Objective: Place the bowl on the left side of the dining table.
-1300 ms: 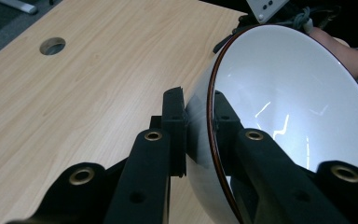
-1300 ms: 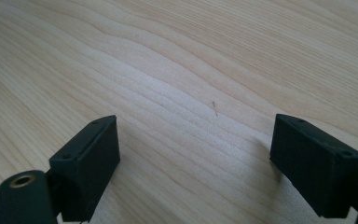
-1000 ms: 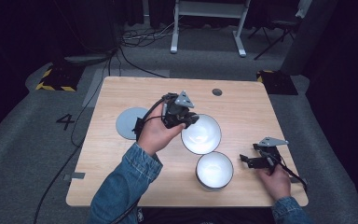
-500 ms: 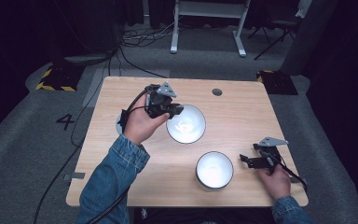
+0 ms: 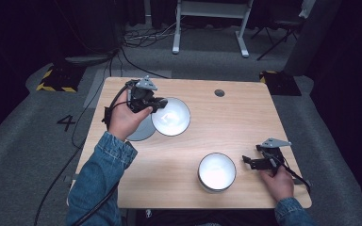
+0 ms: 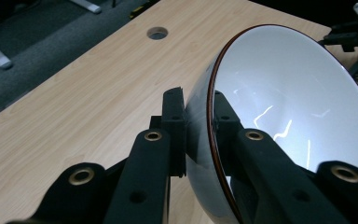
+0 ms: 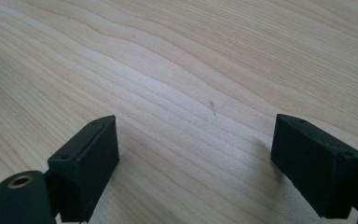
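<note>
Left gripper [image 5: 156, 102]: jaws clamped on rim of white bowl [image 5: 171, 116], one inside, one outside; bowl tilted, partly over grey plate [image 5: 140, 132] just beneath. Right gripper [image 5: 250, 162]: jaws spread wide, low over wooden table [image 5: 245, 117]; second white bowl [image 5: 216, 171] just beside its tips
</note>
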### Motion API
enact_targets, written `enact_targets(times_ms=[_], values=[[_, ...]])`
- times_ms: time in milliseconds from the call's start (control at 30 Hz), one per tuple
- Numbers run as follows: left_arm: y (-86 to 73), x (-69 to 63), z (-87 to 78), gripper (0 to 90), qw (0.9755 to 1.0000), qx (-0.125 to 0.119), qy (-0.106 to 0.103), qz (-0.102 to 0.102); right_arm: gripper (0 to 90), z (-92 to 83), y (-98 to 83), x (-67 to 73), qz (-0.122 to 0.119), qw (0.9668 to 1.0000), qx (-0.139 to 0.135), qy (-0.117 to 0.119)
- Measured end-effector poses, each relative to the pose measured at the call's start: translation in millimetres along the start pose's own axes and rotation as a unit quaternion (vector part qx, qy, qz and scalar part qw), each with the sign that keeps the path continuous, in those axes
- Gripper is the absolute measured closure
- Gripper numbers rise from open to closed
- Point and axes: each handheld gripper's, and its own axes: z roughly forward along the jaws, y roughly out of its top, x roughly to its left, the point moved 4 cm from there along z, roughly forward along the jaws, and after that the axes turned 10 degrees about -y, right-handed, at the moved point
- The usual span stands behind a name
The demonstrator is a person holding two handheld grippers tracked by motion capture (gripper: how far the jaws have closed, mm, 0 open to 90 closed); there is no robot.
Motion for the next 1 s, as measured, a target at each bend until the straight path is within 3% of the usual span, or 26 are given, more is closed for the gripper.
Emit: enact_targets(times_ms=[100,133,333,400,500,700,800,1000], values=[[-3.8,5.6,-7.5,80.1,1.0000,-0.003,0.003,0.000,15.2,0.0,0.0,0.0,0.000,1.0000,0.000,0.000],[-7.9,10.5,-14.5,80.1,0.9999,-0.011,0.005,-0.011,15.2,0.0,0.1,0.2,0.001,1.0000,0.000,0.000],[-16.6,24.1,-28.3,80.1,0.9992,-0.017,0.028,-0.021,15.2,0.0,0.0,0.1,0.001,1.0000,0.000,0.000],[-17.5,25.3,-30.1,80.0,0.9992,-0.018,0.026,-0.026,15.1,0.0,0.1,0.2,0.001,1.0000,0.000,-0.001],[-20.8,33.4,-39.7,80.0,0.9981,-0.034,0.031,-0.040,15.2,0.0,0.0,0.2,0.002,1.0000,0.000,-0.001],[-23.9,42.8,-46.9,80.0,0.9969,-0.033,0.048,-0.052,15.2,-0.1,0.0,0.1,0.000,1.0000,0.000,0.000],[-27.7,53.5,-50.4,79.8,0.9965,-0.026,0.057,-0.056,15.1,-0.1,0.0,0.1,0.000,1.0000,0.000,0.000],[-39.2,71.6,-51.5,79.9,0.9932,-0.020,0.069,-0.092,15.1,-0.1,0.0,0.1,0.000,1.0000,0.000,0.000]])
